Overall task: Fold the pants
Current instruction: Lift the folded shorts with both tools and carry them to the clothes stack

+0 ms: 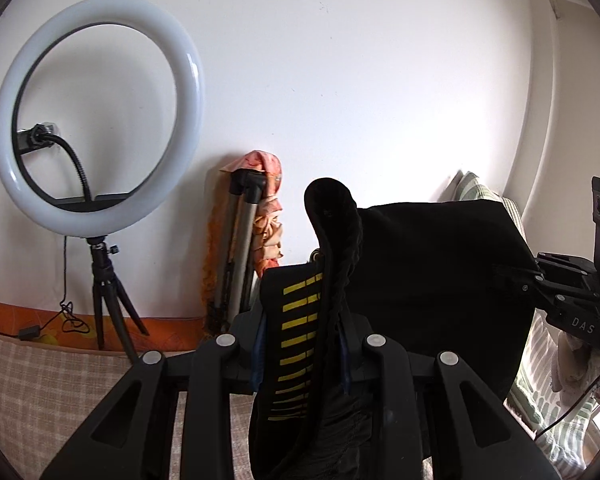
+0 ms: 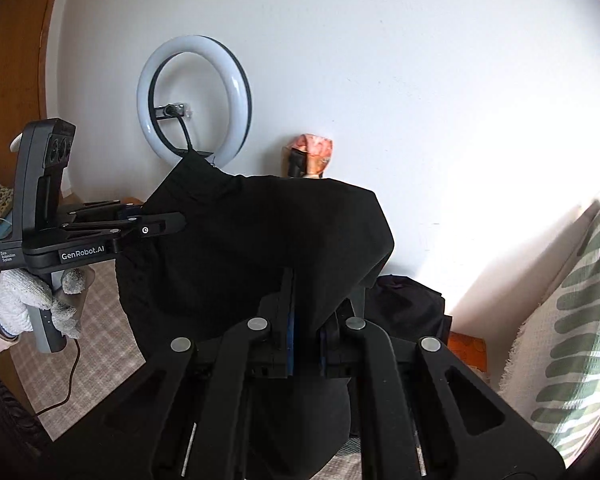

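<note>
While both grippers hold it off the checked bed cover [image 1: 40,380], the pair of black pants [image 1: 440,272] hangs stretched between them, its long edge running roughly level from one gripper to the other and the rest drooping below. Fingers [image 1: 260,360] of the left gripper [image 1: 302,360] are clamped on a bunched edge of the cloth, where a black panel with yellow bars and a twisted black cord [image 1: 346,256] rise up between them. Across the span, the right gripper [image 2: 306,344] has its fingers [image 2: 288,332] pinched nearly together on a thin fold of the fabric, which drapes over and ahead of them. It is matte, soft and creased. A gloved hand [image 2: 28,304] grips the left gripper's handle. Behind stand a white ring light [image 1: 96,108] on a black tripod and a striped green cushion [image 2: 580,320]
</note>
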`<state>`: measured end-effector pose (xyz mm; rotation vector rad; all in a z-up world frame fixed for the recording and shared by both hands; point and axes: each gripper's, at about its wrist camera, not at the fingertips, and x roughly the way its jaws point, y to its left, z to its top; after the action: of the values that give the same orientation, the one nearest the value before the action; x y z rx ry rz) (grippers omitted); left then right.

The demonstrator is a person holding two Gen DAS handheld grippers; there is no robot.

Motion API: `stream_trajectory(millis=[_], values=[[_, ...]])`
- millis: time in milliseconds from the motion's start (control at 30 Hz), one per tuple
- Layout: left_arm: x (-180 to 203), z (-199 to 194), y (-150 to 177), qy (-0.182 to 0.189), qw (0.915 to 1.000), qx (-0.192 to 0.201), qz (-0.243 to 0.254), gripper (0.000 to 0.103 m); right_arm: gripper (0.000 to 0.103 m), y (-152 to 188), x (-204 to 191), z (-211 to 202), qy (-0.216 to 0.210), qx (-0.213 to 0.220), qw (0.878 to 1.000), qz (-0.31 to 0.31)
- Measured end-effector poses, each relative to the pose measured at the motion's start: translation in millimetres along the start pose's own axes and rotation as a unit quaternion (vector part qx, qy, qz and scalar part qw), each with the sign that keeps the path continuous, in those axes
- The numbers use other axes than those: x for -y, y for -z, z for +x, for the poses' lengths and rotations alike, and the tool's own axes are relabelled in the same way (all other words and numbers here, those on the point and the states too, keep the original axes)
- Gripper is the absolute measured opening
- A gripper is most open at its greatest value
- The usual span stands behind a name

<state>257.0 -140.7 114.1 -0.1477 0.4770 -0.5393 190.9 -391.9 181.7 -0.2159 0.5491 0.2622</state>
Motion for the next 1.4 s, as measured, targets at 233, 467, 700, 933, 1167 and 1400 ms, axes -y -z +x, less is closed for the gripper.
stream_trajectory(millis=[233, 467, 700, 933, 1167, 1400], values=[[48, 78, 7, 0.013, 0.9995, -0.028, 0.009, 0.025, 0.009, 22, 84, 38, 0.011, -0.033, 0.999, 0.007], [70, 169, 17, 0.002, 0.9979, -0.065, 0.006, 0.025, 0.009, 57, 163, 115, 0.006, -0.07, 0.996, 0.061], [63, 227, 21, -0.032, 0.9947, -0.097, -0.006, 0.025, 0.009, 85, 192, 175, -0.019, -0.08, 0.991, 0.103], [50, 249, 19, -0.038, 0.9887, -0.144, -0.014, 0.029, 0.046, 96, 202, 195, 0.029, -0.107, 0.984, 0.14], [38, 258, 27, -0.057, 0.9833, -0.171, -0.028, 0.037, 0.06, 94, 186, 155, 0.136, -0.08, 0.98, 0.12], [25, 259, 27, -0.082, 0.9804, -0.174, -0.041, 0.047, 0.063, 120, 118, 112, 0.084, -0.053, 0.994, 0.05]])
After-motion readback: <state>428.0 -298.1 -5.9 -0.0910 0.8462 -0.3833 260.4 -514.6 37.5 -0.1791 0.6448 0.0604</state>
